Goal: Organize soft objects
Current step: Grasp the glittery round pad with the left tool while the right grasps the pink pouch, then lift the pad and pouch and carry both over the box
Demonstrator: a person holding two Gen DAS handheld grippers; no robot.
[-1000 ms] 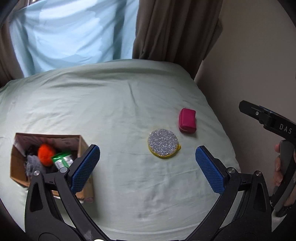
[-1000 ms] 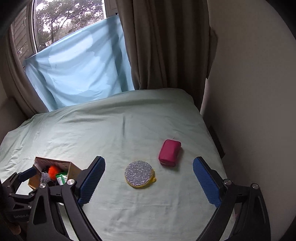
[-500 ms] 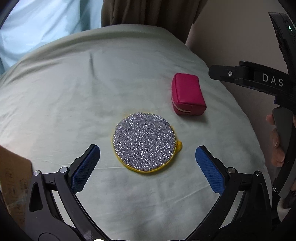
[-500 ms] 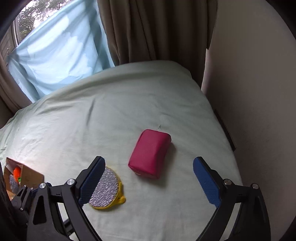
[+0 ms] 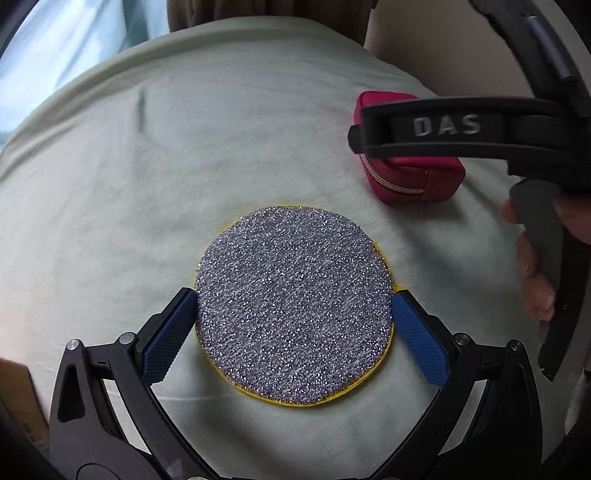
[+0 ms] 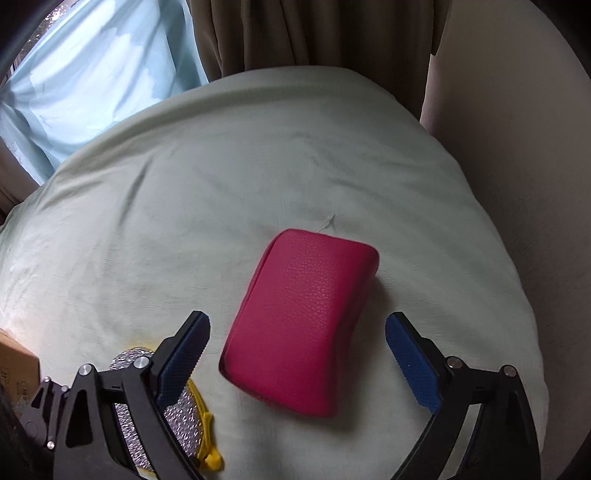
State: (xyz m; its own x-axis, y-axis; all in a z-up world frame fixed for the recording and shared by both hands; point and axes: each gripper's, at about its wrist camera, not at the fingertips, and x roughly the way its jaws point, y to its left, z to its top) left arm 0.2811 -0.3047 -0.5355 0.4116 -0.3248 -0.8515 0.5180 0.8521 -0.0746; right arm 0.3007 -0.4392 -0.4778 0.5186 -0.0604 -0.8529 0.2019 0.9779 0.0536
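Both grippers dropped closer: left (image 5: 293, 328) straddles scrubber (image 5: 293, 306), right (image 6: 295, 354) straddles pouch (image 6: 303, 325)

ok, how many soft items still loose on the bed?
2. The round silver glitter pad with yellow edging sits between the open left gripper fingers; the pink leather zip pouch lies between the open right gripper fingers. Others may be out of frame.

A home bedroom: a bed (image 6: 258, 166) under a pale green sheet spreads ahead of the tool, with brown curtains (image 6: 314, 33) and a window (image 6: 55, 14) beyond it.
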